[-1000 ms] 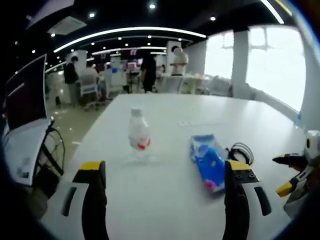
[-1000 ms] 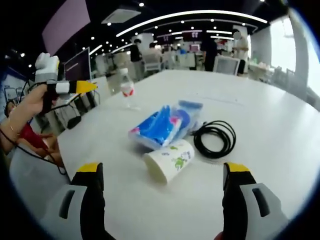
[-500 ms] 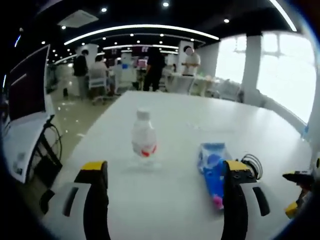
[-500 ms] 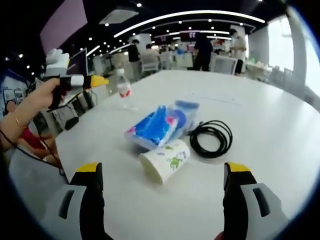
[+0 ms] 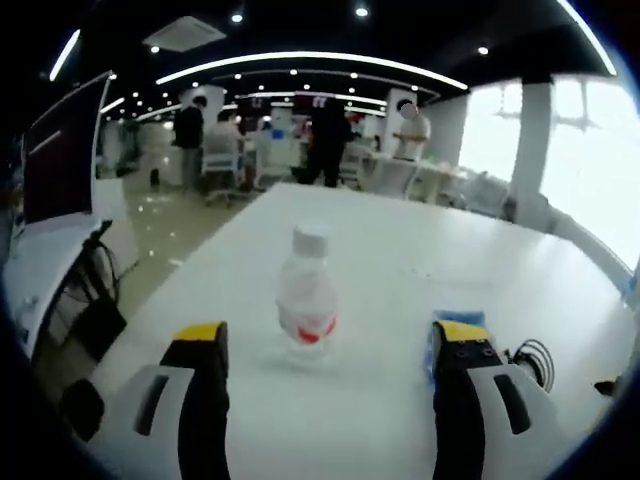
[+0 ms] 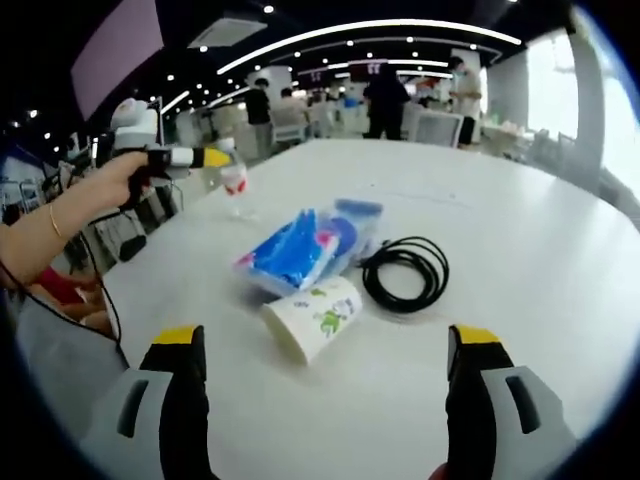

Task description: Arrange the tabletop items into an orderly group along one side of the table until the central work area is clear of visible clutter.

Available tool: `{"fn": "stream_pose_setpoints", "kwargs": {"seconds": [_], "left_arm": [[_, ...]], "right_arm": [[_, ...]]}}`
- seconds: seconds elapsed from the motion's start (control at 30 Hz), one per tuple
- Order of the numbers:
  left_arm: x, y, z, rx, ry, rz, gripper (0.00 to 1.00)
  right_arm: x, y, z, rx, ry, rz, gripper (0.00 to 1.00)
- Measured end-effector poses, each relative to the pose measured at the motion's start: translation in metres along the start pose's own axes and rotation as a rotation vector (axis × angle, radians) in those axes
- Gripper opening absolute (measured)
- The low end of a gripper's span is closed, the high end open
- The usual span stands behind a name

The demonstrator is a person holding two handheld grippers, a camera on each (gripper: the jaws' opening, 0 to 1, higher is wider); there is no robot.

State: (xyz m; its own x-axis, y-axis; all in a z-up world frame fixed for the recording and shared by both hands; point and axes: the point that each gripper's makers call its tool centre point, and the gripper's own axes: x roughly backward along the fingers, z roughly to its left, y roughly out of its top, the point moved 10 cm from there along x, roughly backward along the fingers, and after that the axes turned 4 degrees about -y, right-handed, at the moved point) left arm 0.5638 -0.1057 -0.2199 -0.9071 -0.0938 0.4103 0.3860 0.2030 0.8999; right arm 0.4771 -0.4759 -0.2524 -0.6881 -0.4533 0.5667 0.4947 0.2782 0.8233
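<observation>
A small clear water bottle (image 5: 307, 303) with a red label stands upright on the white table (image 5: 400, 240), just ahead of my open left gripper (image 5: 330, 335). It sits between the lines of the jaws, untouched. A blue tissue pack (image 5: 436, 338) peeks from behind the right jaw, with a black cable coil (image 5: 534, 362) beyond. My right gripper (image 6: 325, 340) is open and holds nothing. Ahead of it lie a paper cup (image 6: 310, 318) on its side, the blue pack (image 6: 305, 245) and the cable (image 6: 405, 272). The left gripper (image 6: 190, 157), held in a hand, is beside the bottle (image 6: 233, 178).
The table's left edge (image 6: 130, 270) runs close to the bottle, and a dark monitor (image 5: 60, 155) stands beyond it. The far right part of the table (image 6: 520, 230) is bare. Several people and chairs are in the office behind (image 5: 320, 135).
My left gripper has moved forward toward the bottle, which now looms larger between its jaws. The right gripper has stayed nearly still; cup, pack and cable have not moved.
</observation>
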Motion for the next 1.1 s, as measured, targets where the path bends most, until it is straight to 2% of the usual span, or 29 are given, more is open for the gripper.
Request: {"fn": "stream_pose_setpoints", "kwargs": {"seconds": [0.07,0.27,0.53,0.63,0.67,0.8,0.93,1.0,1.1], "left_arm": [[-0.007,0.0,0.001,0.024,-0.011,-0.03,0.77],[-0.021,-0.001,0.005,0.031,0.004,-0.024,0.68],[-0.039,-0.003,0.007,0.04,0.012,-0.015,0.65],[-0.045,-0.001,0.004,0.096,0.028,-0.022,0.59],[-0.048,0.0,0.003,0.11,0.018,-0.037,0.6],[-0.054,0.001,0.001,0.118,0.079,-0.035,0.66],[-0.055,0.002,-0.001,0.15,0.117,-0.053,0.56],[-0.055,0.001,-0.001,0.137,0.157,-0.062,0.56],[-0.059,-0.001,0.002,0.142,0.174,-0.06,0.53]], "right_arm": [[0.0,0.0,-0.003,-0.007,-0.009,0.003,0.99],[0.0,-0.003,-0.005,-0.005,-0.028,0.016,0.99],[-0.001,-0.006,-0.007,0.007,-0.057,0.033,0.99],[-0.001,-0.007,-0.009,0.017,-0.072,0.043,0.99],[-0.001,-0.008,-0.01,0.023,-0.077,0.047,0.99],[-0.002,-0.01,-0.009,0.05,-0.084,0.061,0.99],[-0.003,-0.009,-0.009,0.06,-0.09,0.055,0.99],[-0.003,-0.008,-0.009,0.062,-0.089,0.056,0.99],[-0.003,-0.008,-0.009,0.061,-0.092,0.054,0.99]]}}
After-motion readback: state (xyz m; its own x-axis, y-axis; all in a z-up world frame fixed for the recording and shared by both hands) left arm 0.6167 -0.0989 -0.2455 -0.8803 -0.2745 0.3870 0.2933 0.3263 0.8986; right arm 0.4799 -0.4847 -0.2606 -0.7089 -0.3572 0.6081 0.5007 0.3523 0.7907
